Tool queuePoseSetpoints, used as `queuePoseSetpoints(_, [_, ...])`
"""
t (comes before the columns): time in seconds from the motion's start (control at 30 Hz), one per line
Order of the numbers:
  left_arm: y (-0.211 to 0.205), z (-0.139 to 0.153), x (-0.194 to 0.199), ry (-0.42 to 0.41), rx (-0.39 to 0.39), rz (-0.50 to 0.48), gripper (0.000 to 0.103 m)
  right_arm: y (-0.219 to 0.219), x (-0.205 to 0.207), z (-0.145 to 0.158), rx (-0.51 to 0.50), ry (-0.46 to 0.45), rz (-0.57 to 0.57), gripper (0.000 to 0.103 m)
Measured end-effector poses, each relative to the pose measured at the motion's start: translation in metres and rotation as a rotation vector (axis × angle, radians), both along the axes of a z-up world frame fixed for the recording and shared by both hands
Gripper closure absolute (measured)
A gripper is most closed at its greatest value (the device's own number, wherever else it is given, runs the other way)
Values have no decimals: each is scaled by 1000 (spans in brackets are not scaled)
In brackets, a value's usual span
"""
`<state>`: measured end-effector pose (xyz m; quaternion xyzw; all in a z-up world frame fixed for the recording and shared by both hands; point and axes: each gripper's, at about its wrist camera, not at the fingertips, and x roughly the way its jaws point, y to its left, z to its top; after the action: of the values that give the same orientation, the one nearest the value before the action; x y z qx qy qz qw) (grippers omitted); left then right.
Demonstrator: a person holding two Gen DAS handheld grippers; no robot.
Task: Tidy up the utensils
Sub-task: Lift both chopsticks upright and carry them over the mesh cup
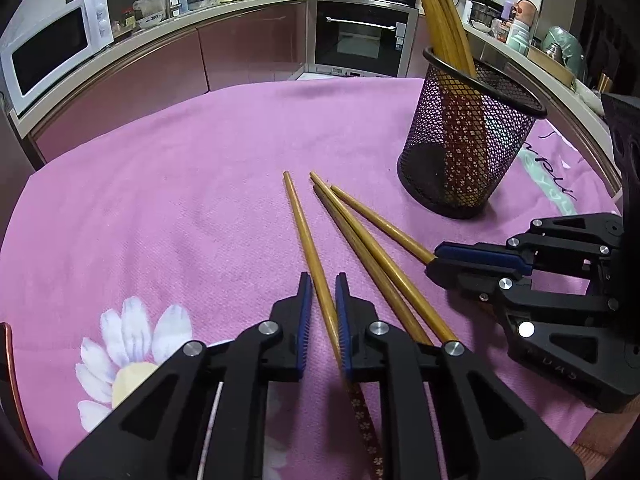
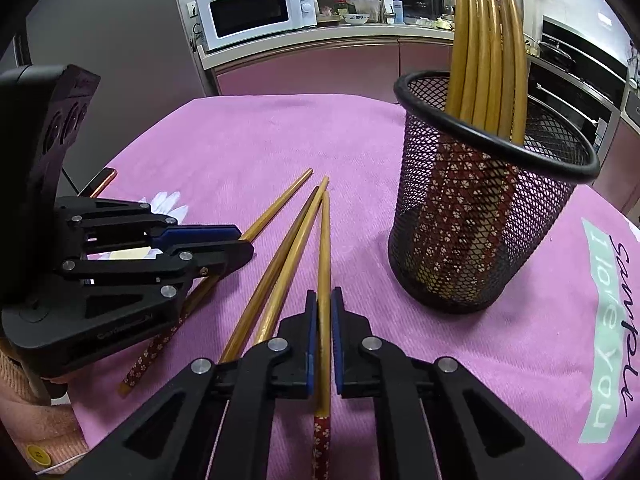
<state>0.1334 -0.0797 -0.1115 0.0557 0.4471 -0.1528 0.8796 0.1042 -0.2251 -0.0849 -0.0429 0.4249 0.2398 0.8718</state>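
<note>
Left wrist view: each chopstick (image 1: 310,240) is straddled lengthwise on the cloth (image 1: 180,200), narrowly by the left gripper (image 1: 320,292), seemingly clamped by the right gripper (image 1: 434,260), mesh holder (image 1: 468,152) right-forward

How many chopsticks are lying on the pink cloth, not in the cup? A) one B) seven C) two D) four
D: four loose chopsticks lie on the pink cloth: one between the left gripper's fingers, one between the right gripper's fingers, and two between them; the rest stand in the black mesh cup.
</note>
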Motion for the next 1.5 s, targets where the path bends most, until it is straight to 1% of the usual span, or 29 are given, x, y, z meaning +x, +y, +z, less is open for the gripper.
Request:
queuePoseSetpoints(0.13, [3,-1,-2,-4,-18,18,95,-6,-2,2,19,1,-8,98])
queuePoseSetpoints(0.5, [13,3,-12,1,-64,34,95,-22,-11,14,85,-4,7,98])
queuePoseSetpoints(0.8, [22,24,-22,-22,-135,13,95,-33,-22,30,161,-31,31,98])
queuePoseSetpoints(0.97, [29,37,-28,-32,-191,-4,95,-40,-26,41,197,-55,31,98])
queuePoseSetpoints(1.37, [42,66,-41,-58,-287,-58,95,-57,-31,67,253,-123,11,98])
queuePoseSetpoints(1.5, [45,75,-46,-75,-305,-67,95,-62,-32,71,268,-135,2,98])
